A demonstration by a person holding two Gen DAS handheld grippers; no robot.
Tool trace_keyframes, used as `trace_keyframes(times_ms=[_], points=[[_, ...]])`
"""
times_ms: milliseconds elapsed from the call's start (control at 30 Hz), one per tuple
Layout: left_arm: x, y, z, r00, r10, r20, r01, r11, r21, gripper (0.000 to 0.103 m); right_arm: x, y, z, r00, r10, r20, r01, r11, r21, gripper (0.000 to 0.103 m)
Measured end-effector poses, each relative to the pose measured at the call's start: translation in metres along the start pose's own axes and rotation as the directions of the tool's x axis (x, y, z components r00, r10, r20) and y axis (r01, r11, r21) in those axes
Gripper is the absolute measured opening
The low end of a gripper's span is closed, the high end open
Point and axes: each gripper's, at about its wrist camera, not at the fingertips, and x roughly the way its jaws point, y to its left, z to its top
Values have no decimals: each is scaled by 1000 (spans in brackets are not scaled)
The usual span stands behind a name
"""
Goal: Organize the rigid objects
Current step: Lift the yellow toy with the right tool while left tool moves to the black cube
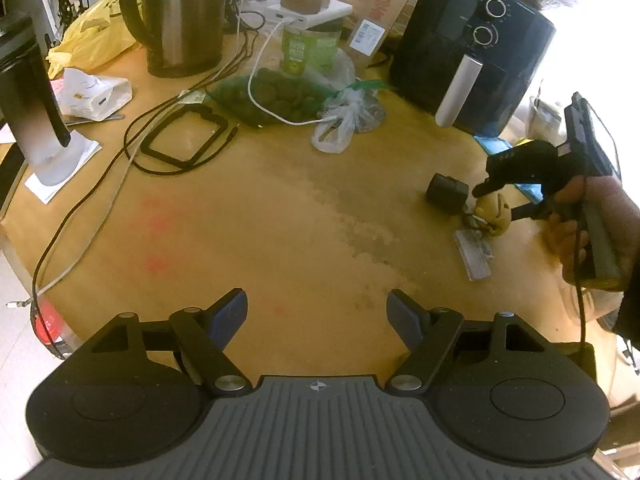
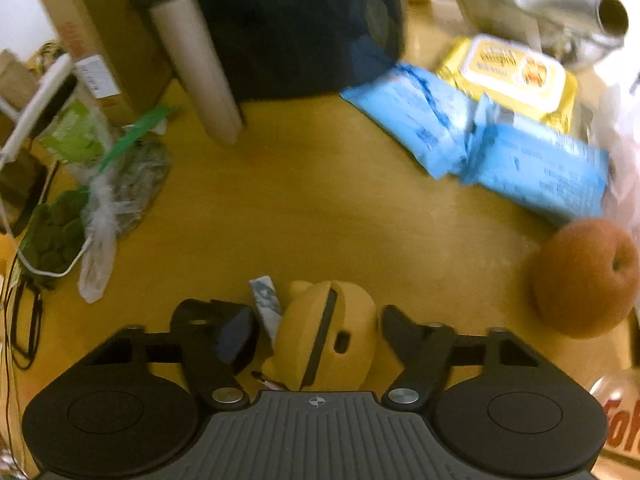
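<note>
A yellow rounded case (image 2: 324,332) with a dark seam lies on the wooden table (image 1: 280,220). My right gripper (image 2: 316,320) hangs over it with a finger on each side. A gap shows between the left pad (image 2: 236,336) and the case, so the jaws stand open around it. In the left wrist view the same case (image 1: 494,214) sits under the right gripper (image 1: 496,204), beside a black block (image 1: 446,194) and a grey-white packet (image 1: 474,254). My left gripper (image 1: 316,316) is open over bare table, with nothing between its pads.
A black air fryer (image 1: 468,56), a kettle (image 1: 180,20), a bag of green lumps (image 1: 280,96) and loose cables (image 1: 100,184) crowd the far side. A brown round fruit (image 2: 586,276), blue packs (image 2: 536,172) and a yellow wipes pack (image 2: 516,72) lie right of the case.
</note>
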Motion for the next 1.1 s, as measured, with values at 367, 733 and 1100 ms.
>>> trace_keyframes(times_ms=[367, 733, 1100], points=[[11, -22, 13, 999, -50, -9, 51, 995, 86, 77, -6, -5, -6, 1000, -2, -2, 2, 1000, -11, 58], [30, -55, 31, 994, -107, 2, 105, 972, 210, 76, -60, -20, -26, 996, 53, 75, -48, 997, -57, 57], [57, -89, 54, 988, -156, 11, 145, 939, 313, 76, -107, -35, -45, 986, 116, 122, -104, 989, -102, 57]])
